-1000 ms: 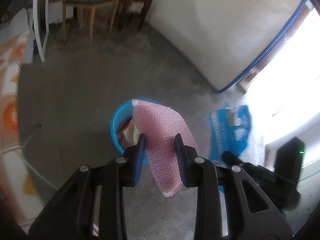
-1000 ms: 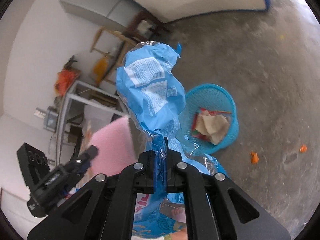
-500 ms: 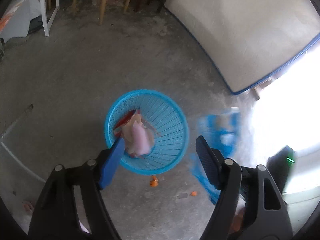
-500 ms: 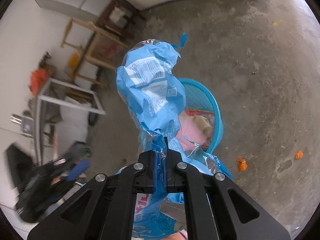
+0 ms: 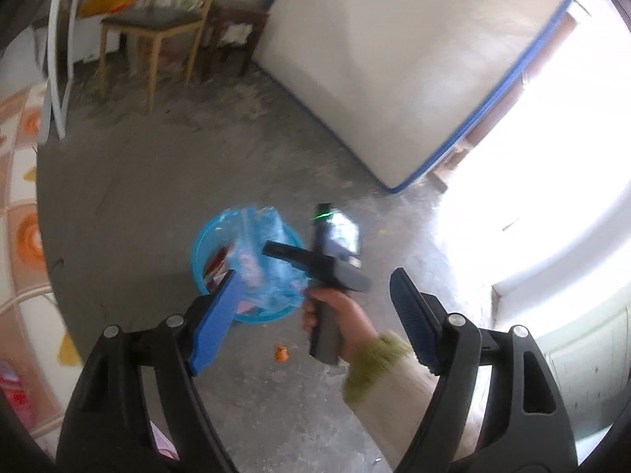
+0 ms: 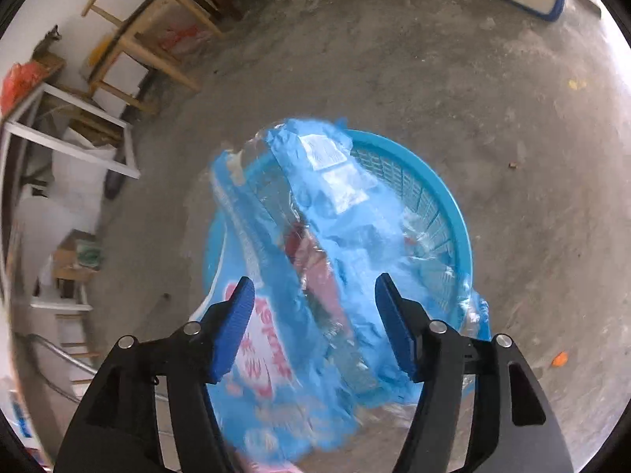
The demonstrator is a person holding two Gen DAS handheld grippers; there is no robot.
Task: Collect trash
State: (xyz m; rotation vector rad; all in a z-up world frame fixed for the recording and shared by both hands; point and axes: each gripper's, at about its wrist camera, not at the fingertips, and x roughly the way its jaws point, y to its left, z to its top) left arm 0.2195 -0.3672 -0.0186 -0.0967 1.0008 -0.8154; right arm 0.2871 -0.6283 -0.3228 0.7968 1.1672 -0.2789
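Letting go, my right fingers (image 6: 311,327) are opening and the blue plastic bag (image 6: 315,236) drops over the blue basket (image 6: 437,197). Left fingers (image 5: 311,315) are opening, empty. Next: orange scraps (image 5: 280,353) on the floor.

Crumpled blue plastic bag (image 6: 315,236) with white label patches is lying draped across the round blue mesh basket (image 6: 441,197), blurred; red scraps are showing inside.

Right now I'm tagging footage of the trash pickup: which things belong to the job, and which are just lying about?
Job: blue plastic bag; blue basket; orange scraps; right gripper, opening.
Lying about: wooden chair; mattress; white frame.
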